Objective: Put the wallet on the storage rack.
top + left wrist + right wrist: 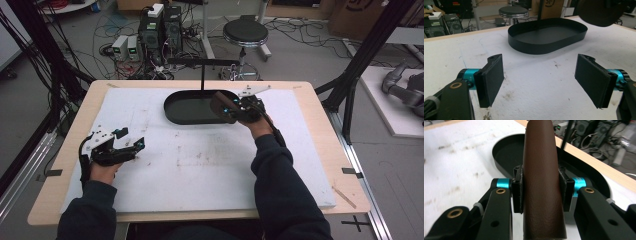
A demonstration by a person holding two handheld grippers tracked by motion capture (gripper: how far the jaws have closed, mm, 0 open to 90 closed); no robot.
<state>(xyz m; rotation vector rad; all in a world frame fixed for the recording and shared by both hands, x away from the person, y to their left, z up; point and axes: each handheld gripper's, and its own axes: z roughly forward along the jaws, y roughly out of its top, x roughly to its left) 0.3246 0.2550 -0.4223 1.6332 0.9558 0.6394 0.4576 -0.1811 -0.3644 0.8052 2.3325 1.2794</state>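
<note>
Starting on the left, the left gripper [131,146] rests low over the white mat [190,165] with its fingers [491,80] spread wide and nothing between them; beyond their tips, a little way off across the mat, sits the black oval tray [544,46].

Moving right, the right gripper [231,107] is up in the air at the tray's near right end. Its fingers [517,191] pinch a brown leather-like case [544,182], rounded and long, one pad pressed to each flank. The case runs lengthwise between the pads and sticks out well past the fingertips, over the tray's rim [506,140].

To me this looks like the carrying step: the case is gripped and being brought over the tray, not yet set down. I'd judge the next move calls for lowering it until it lies flat inside the tray wall, clear of the thin black post [202,75] at the tray's far edge, and only then spreading the fingers.

As for writing, a cardboard box behind the table carries large letters in the left gripper view, but they are cut off and I can't read them. The case shows no label.
</note>
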